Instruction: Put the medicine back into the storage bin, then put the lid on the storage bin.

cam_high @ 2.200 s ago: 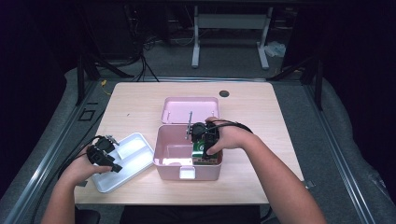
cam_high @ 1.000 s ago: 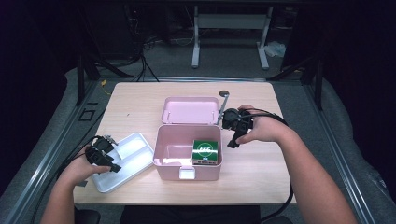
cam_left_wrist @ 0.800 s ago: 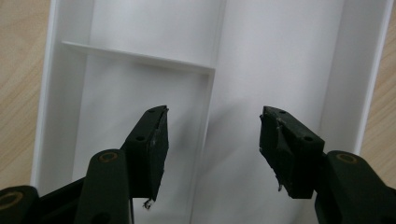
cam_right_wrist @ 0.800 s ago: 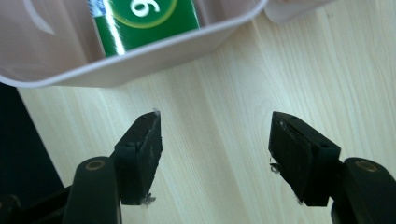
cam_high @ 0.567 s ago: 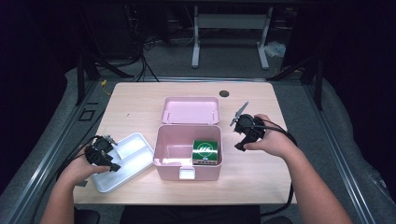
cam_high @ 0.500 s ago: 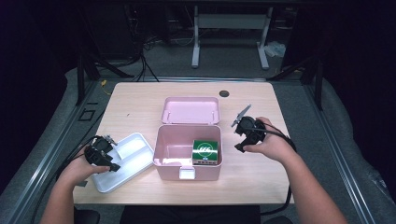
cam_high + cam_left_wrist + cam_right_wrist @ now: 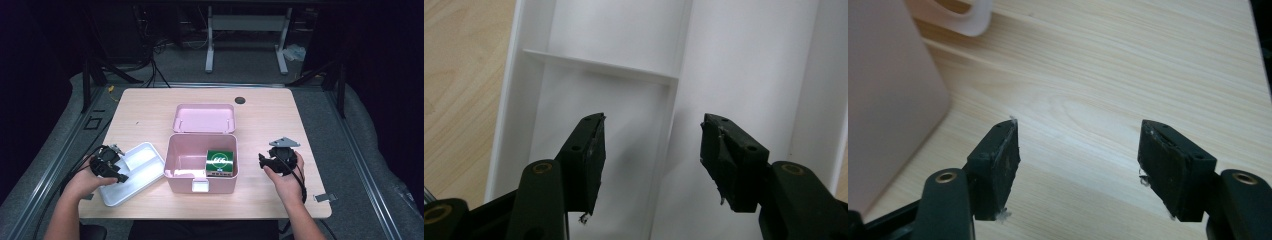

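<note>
A green box [image 7: 221, 161] with white letters is seen inside the pink box [image 7: 186, 159], at its right side. The letters are too small to be read. The pink box is open, and its lid [image 7: 204, 118] is laid back flat on the table [image 7: 150, 110] behind it. A white tray [image 7: 142, 167] with walls inside is set just left of the pink box.

The left gripper [image 7: 651, 150] is held over the white tray, and its jaws are spread apart with nothing between them. The right gripper [image 7: 1078, 160] is held low over bare wood just right of the pink box. Its jaws are spread apart too, and nothing is held. Plenty of bare table is left at the right edge and at the back.
</note>
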`<state>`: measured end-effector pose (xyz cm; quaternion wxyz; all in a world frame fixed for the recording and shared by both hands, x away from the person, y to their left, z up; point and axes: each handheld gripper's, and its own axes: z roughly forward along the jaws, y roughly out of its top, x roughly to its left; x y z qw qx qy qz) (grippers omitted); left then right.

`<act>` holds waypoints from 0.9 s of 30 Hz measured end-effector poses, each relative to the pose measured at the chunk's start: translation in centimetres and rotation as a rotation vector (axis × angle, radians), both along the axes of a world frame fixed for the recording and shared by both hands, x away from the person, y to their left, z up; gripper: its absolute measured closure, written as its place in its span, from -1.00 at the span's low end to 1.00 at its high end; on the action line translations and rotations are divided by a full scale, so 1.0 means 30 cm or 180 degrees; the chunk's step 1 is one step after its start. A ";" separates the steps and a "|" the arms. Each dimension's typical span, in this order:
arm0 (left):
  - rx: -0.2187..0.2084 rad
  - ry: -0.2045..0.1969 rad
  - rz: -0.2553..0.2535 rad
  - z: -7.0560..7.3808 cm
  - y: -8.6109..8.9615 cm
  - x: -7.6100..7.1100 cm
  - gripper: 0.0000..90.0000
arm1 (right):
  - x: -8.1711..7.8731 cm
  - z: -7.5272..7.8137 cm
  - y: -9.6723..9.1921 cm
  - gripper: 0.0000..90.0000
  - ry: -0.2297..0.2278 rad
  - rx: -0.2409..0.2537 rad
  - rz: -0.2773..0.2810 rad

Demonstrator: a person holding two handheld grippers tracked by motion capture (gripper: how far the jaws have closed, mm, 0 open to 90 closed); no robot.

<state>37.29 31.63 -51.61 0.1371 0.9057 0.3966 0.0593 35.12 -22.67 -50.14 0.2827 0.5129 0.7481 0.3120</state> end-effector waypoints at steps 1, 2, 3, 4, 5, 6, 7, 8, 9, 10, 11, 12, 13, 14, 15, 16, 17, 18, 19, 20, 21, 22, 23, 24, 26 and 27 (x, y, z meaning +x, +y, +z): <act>0.0003 -0.0012 0.0010 -0.001 0.001 0.001 -0.04 | -0.001 -0.007 -0.005 -0.27 -0.0004 0.0007 -0.0002; -0.0005 -0.0022 0.0016 -0.001 0.002 0.001 -0.04 | -0.003 -0.014 -0.010 -0.27 0.0004 0.0046 -0.0012; -0.0013 -0.0029 0.0011 -0.001 0.003 0.002 -0.04 | -0.004 -0.020 -0.014 -0.27 -0.0001 0.0045 -0.0001; -0.0035 -0.0035 0.0005 0.002 0.003 0.002 -0.03 | -0.004 -0.026 -0.014 -0.27 0.0015 0.0026 0.0006; -0.0064 -0.0038 -0.0004 0.004 0.003 0.003 -0.01 | -0.004 -0.034 -0.014 -0.27 0.0043 -0.0004 0.0033; -0.0130 -0.0052 -0.0013 0.007 0.004 0.003 0.02 | -0.004 -0.040 -0.014 -0.27 0.0046 -0.0017 0.0057; -0.0147 -0.0059 -0.0019 0.010 0.005 0.004 0.03 | -0.004 -0.045 -0.013 -0.27 0.0072 -0.0027 0.0085; -0.0154 -0.0071 -0.0014 0.011 0.005 0.005 0.03 | -0.004 -0.051 -0.011 -0.27 0.0088 -0.0030 0.0111; -0.0150 -0.0085 -0.0012 0.012 0.006 0.007 0.03 | -0.003 -0.054 -0.008 -0.27 0.0112 -0.0041 0.0137; -0.0142 -0.0102 0.0017 0.011 0.005 0.008 0.03 | -0.004 -0.057 -0.006 -0.27 0.0125 -0.0038 0.0150; -0.0116 -0.0109 0.0016 0.011 0.004 0.010 0.03 | -0.005 -0.057 -0.005 -0.27 0.0127 -0.0031 0.0166; -0.0109 -0.0109 0.0010 0.010 0.003 0.010 0.03 | -0.005 -0.057 -0.005 -0.26 0.0128 -0.0029 0.0175; -0.0105 -0.0098 0.0008 0.009 0.001 0.011 0.03 | -0.005 -0.057 -0.006 -0.26 0.0136 -0.0009 0.0180; -0.0085 -0.0111 -0.0006 0.011 0.001 0.012 0.03 | -0.005 -0.059 -0.007 -0.26 0.0140 0.0014 0.0174; -0.0070 -0.0130 -0.0003 0.015 0.003 0.015 0.03 | -0.005 -0.060 -0.008 -0.26 0.0143 0.0045 0.0176; -0.0071 -0.0134 0.0013 0.022 0.007 0.018 0.03 | -0.005 -0.062 -0.009 -0.26 0.0154 0.0060 0.0174; -0.0106 -0.0132 0.0003 0.028 0.010 0.022 0.06 | -0.004 -0.065 -0.011 -0.26 0.0178 0.0061 0.0176; -0.0165 -0.0116 0.0000 0.034 0.015 0.027 0.09 | -0.004 -0.068 -0.011 -0.26 0.0192 0.0084 0.0179; -0.0198 -0.0093 0.0006 0.039 0.017 0.030 0.13 | -0.003 -0.071 -0.010 -0.26 0.0197 0.0108 0.0179; -0.0216 -0.0046 -0.0022 0.046 0.018 0.035 0.15 | -0.004 -0.073 -0.010 -0.26 0.0223 0.0142 0.0188; -0.0201 -0.0016 -0.0043 0.052 0.017 0.038 0.16 | -0.004 -0.076 -0.011 -0.26 0.0255 0.0160 0.0203; -0.0198 0.0004 -0.0058 0.059 0.016 0.040 0.18 | -0.004 -0.078 -0.009 -0.26 0.0248 0.0160 0.0194; -0.0186 0.0022 -0.0094 0.066 0.014 0.043 0.23 | -0.004 -0.079 -0.007 -0.26 0.0253 0.0157 0.0208; -0.0174 0.0043 -0.0114 0.072 0.011 0.045 0.25 | -0.003 -0.080 -0.006 -0.26 0.0251 0.0151 0.0218; -0.0136 0.0119 -0.0176 0.083 0.003 0.054 0.34 | -0.001 -0.082 -0.005 -0.26 0.0265 0.0168 0.0231; -0.0114 0.0138 -0.0191 0.085 -0.001 0.056 0.38 | 0.000 -0.086 -0.004 -0.26 0.0276 0.0175 0.0258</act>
